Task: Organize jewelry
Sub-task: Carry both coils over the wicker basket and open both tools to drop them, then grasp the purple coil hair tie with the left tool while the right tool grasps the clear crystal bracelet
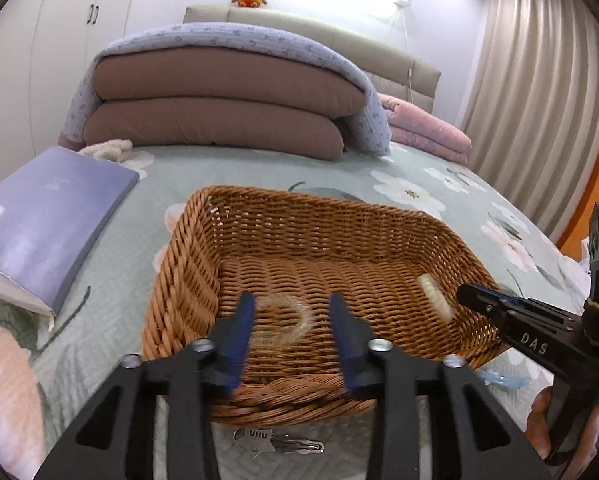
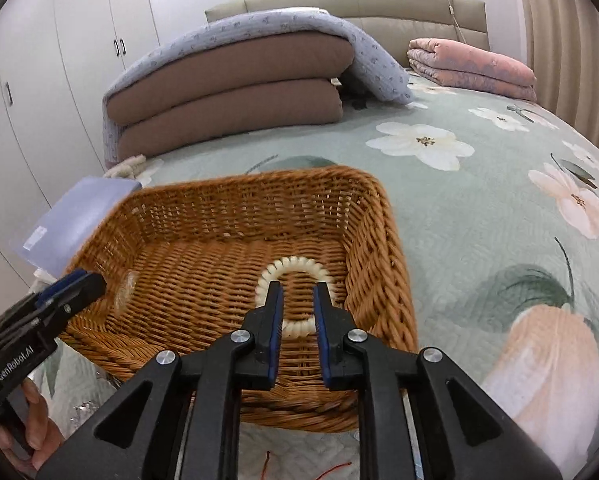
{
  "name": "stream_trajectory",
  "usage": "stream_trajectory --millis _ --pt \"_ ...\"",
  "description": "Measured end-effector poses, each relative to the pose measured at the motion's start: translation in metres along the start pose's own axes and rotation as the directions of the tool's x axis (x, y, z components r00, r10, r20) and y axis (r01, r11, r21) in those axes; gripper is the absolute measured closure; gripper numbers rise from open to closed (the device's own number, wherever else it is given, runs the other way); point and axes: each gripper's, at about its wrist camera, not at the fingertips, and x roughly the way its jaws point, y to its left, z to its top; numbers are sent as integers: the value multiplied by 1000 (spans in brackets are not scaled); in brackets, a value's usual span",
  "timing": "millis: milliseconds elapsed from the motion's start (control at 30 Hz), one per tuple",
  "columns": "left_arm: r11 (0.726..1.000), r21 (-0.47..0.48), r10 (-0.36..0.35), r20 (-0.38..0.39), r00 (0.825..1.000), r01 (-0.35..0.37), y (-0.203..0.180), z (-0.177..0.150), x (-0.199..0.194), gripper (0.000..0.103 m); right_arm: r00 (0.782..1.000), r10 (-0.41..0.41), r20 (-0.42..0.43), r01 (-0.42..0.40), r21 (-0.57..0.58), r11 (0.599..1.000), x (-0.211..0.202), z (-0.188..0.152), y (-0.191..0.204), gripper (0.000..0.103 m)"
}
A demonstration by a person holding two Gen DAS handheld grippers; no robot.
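A brown wicker basket [image 1: 259, 208] [image 2: 383, 248] sits on the floral bedspread. A clear bracelet [image 1: 295, 318] lies on the basket floor, seen between my left fingers; in the right wrist view it shows as a faint shape [image 2: 124, 290]. A white beaded bracelet [image 2: 295, 266] lies in the basket's right part, seen edge-on in the left wrist view [image 1: 437, 294]. My left gripper [image 1: 293, 304] is open and empty above the basket's near rim. My right gripper [image 2: 297, 288] is open and empty just above the white bracelet. A silver hair clip [image 1: 277, 446] lies on the bed before the basket.
A purple flat box [image 1: 47, 232] lies left of the basket. Folded brown and blue quilts [image 1: 219, 92] and a pink quilt [image 2: 471, 68] are stacked at the bed's far end. A light-blue trinket [image 1: 503, 380] and red thread [image 2: 331, 470] lie on the bed near the basket.
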Motion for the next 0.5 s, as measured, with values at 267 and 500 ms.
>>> stream_trajectory --millis 267,500 --pt "1000 -23 -20 46 999 21 5 0 -19 59 991 -30 128 37 -54 998 -33 3 16 73" --pt "997 -47 -52 127 990 59 7 -2 -70 59 951 -50 307 99 -149 984 -119 -15 52 64"
